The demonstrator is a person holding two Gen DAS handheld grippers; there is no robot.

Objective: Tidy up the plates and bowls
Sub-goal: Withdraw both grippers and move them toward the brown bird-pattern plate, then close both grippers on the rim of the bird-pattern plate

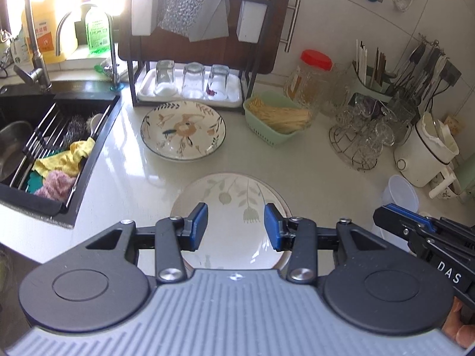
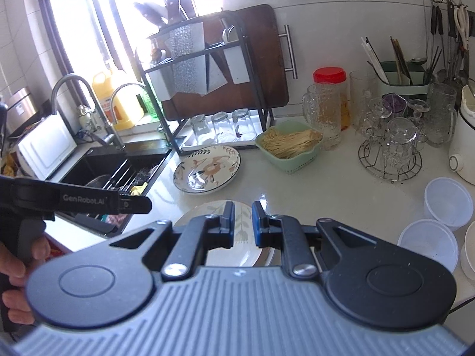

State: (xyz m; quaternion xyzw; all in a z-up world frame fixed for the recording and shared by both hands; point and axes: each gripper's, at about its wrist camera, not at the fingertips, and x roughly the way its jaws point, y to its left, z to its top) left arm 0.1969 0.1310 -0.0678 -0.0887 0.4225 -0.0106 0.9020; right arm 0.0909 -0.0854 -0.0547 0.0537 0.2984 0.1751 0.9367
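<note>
On the pale, glossy counter below me lies a round white plate with grey-green flowers (image 1: 237,207), smooth and glazed, near the front edge. My left gripper (image 1: 235,227) hangs over it, blue pads apart, nothing between them: released. My right gripper (image 2: 241,222) hangs over the same plate (image 2: 207,210); its pads stand close with a narrow gap and grasp nothing, as near clenched as they go.

Farther back sits a second dish, a shallow floral plate in orange and brown (image 1: 183,130), its rim raised, well apart from the first, with bare shiny counter between the two. Behind it a black wire rack (image 1: 204,0) holds a white tray (image 1: 190,96) with three clear glasses (image 1: 193,78) upside down. Just right of the floral plate is a mint-green slotted basket (image 1: 277,118) of pale sticks.

To my right I count two translucent plastic tubs (image 2: 448,201), round and thin-walled, one behind the other, and a wire stand (image 2: 390,160) crowded with cut-glass cups. A red-lidded jar (image 2: 330,78) stands behind.

To my left the counter drops into a black sink (image 1: 59,101) with a metal draining rack and crumpled cloths, one yellow (image 1: 63,157), one pink. The open strip runs down the middle, from the near plate to the far one.
</note>
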